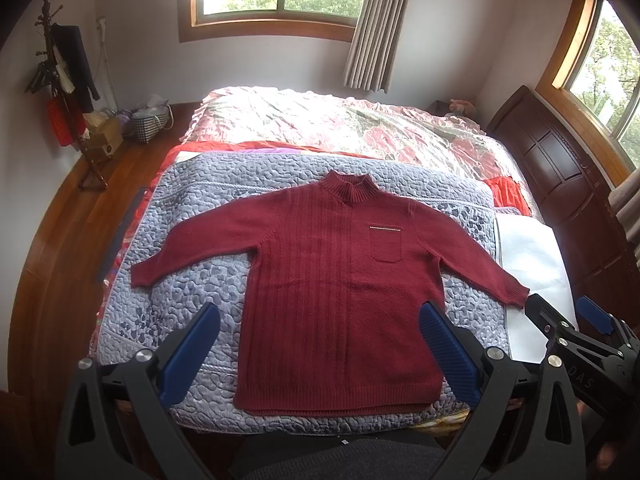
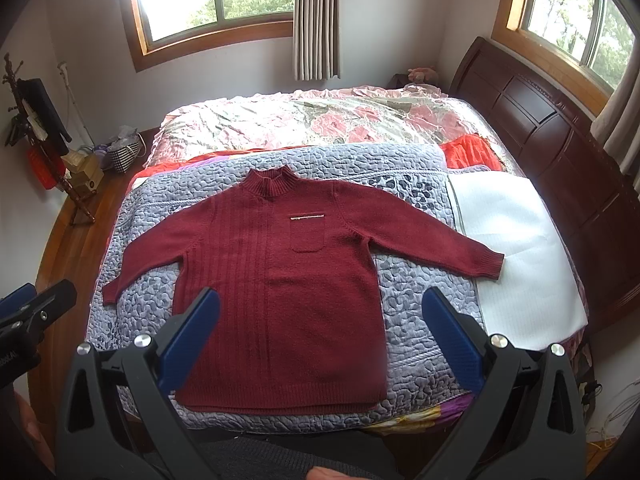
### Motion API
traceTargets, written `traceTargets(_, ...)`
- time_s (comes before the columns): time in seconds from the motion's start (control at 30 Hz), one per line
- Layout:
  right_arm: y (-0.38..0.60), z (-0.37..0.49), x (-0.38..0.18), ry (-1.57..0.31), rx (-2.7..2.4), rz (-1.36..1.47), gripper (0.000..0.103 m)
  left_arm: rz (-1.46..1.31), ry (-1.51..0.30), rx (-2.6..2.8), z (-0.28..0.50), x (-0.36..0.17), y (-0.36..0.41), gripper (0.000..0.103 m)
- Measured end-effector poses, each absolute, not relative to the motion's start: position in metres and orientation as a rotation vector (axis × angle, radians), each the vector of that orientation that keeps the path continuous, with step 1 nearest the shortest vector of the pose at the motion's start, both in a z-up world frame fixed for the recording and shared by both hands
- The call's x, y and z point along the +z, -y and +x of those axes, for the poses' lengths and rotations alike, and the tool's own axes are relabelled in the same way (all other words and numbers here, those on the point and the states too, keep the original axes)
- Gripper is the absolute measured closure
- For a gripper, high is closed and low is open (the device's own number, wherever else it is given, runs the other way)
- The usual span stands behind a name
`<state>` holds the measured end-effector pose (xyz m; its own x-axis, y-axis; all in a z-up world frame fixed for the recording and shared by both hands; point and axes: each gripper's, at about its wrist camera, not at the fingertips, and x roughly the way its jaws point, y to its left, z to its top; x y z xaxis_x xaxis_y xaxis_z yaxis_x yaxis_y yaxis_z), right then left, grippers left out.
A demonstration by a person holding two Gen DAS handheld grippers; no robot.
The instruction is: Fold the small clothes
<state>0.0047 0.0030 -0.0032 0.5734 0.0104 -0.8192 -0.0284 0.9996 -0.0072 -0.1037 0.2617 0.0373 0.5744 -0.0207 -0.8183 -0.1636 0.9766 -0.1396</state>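
Red sweater (image 1: 340,280) is laid flat, sleeves spread, on the blue quilt (image 1: 192,280) at the bed's near end. Left claw (image 1: 320,344) and right claw (image 2: 320,340) are held wide apart above it, nothing gripped.

Deep burgundy sweater (image 1: 340,280), ribbed in vertical lines, pale trim on its chest pocket (image 1: 385,245). Beneath it, a lavender-grey quilt (image 1: 192,280) with a pebble pattern. Beyond that, a pink floral bedspread (image 1: 340,120). White sheet (image 2: 516,248) to the side. Blue pads (image 2: 192,340) on the black right hand-held gripper (image 2: 320,340).
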Motion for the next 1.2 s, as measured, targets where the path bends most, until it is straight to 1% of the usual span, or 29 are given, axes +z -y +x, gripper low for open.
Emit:
traceTargets(0.3, -0.001, 0.008, -0.005, -0.963, 0.019, -0.020, 0.003, -0.206, -0.959, 0.083, -0.099, 0.037, -0.261, 0.004)
traceTargets(0.5, 0.002, 0.015, -0.010, -0.973, 0.016, -0.005, 0.003, -0.189, -0.944, 0.090, -0.088, 0.027, -0.261, 0.004)
traceTargets(0.6, 0.006, 0.021, -0.013, -0.964, 0.011, 0.006, 0.003, -0.169, -0.907, 0.084, -0.077, 0.021, -0.259, 0.004)
traceTargets(0.73, 0.017, 0.035, -0.020, -0.952, -0.019, -0.024, 0.003, -0.206, -0.946, -0.023, -0.050, 0.009, -0.255, 0.004)
traceTargets(0.8, 0.033, 0.045, -0.028, -0.942, -0.042, -0.030, 0.003, -0.248, -0.954, -0.122, -0.036, -0.001, -0.250, 0.004)
traceTargets(0.93, 0.093, 0.065, -0.048, -0.868, -0.134, 0.000, 0.003, -0.097, -0.957, -0.149, -0.013, -0.015, -0.218, 0.004)
traceTargets(1.07, 0.180, 0.087, -0.088, -0.899, -0.244, 0.140, 0.004, -0.101, -1.032, -0.182, 0.016, -0.036, -0.195, 0.004)
traceTargets(1.1, 0.204, 0.091, -0.101, -0.907, -0.265, 0.189, 0.007, -0.082, -1.042, -0.190, 0.023, -0.041, -0.187, 0.004)
traceTargets(1.13, 0.228, 0.096, -0.116, -0.920, -0.277, 0.244, 0.023, -0.067, -1.047, -0.200, 0.028, -0.045, -0.180, 0.004)
traceTargets(1.17, 0.254, 0.100, -0.135, -0.945, -0.282, 0.310, 0.037, -0.065, -1.050, -0.213, 0.033, -0.048, -0.173, 0.004)
traceTargets(1.2, 0.280, 0.105, -0.156, -0.987, -0.282, 0.396, 0.061, -0.081, -1.054, -0.240, 0.038, -0.051, -0.166, 0.004)
